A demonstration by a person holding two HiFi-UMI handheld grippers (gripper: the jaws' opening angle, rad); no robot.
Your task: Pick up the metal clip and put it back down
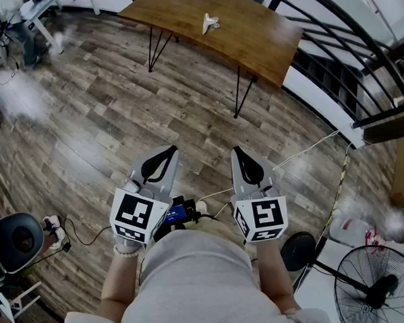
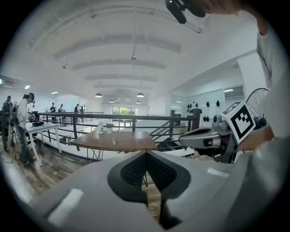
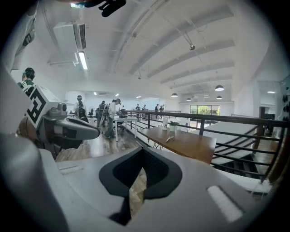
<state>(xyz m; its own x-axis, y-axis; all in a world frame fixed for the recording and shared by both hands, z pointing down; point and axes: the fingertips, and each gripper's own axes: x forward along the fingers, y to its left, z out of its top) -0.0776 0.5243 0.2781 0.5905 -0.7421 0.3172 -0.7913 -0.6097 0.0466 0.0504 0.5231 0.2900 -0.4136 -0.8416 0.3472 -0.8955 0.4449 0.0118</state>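
Note:
The metal clip (image 1: 210, 22) lies near the middle of a wooden table (image 1: 263, 36) far ahead of me. It shows small in the left gripper view (image 2: 114, 141) and in the right gripper view (image 3: 169, 138). My left gripper (image 1: 170, 151) and right gripper (image 1: 236, 151) are held side by side close to my body, well short of the table, over the wood floor. Both point forward and slightly down. The left gripper's (image 2: 146, 154) tips meet with nothing between them. The right gripper (image 3: 143, 150) is likewise shut and empty.
A black railing (image 1: 358, 41) runs behind the table. A bottle (image 2: 100, 126) and a potted plant (image 2: 109, 128) stand at the table's far end. A floor fan (image 1: 377, 287), cables (image 1: 303, 151) and a round stool (image 1: 16, 241) sit near my feet. People stand at a white table (image 3: 118, 119) to the left.

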